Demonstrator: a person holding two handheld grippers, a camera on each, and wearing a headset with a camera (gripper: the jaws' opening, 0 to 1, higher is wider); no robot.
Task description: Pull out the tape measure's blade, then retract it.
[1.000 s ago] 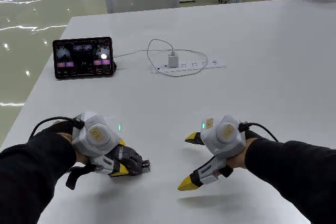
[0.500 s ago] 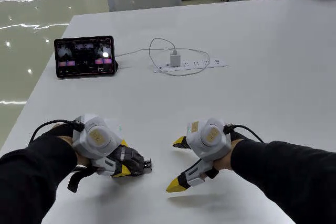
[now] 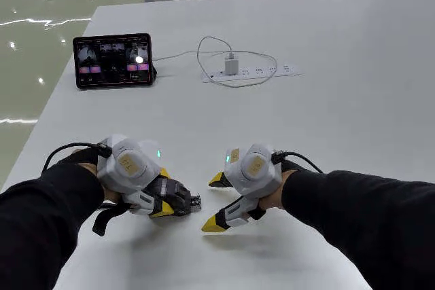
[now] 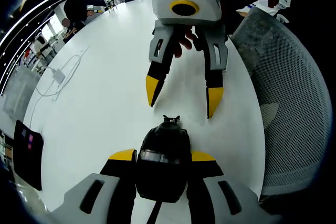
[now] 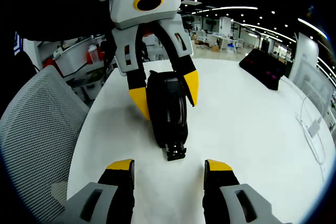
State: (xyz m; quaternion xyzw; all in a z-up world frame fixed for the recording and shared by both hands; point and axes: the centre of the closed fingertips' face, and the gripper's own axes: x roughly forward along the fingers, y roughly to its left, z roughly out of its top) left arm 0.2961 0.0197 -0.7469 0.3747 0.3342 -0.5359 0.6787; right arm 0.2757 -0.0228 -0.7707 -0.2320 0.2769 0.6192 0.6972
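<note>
- The left gripper [image 3: 164, 191] pinches the black tape measure [image 3: 178, 199] between its yellow-tipped jaws, low over the near left of the white table [image 3: 319, 113].
- The blade hook [image 3: 196, 202] points right, toward the right gripper [image 3: 214, 203].
- The right gripper's jaws are spread, just beside the hook and apart from it.

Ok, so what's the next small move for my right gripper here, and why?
Probably ease the right gripper forward and shut it on the blade hook. It is open, its jaws just short of the hook, while the left gripper is shut on the tape measure with the blade not yet pulled out.
</note>
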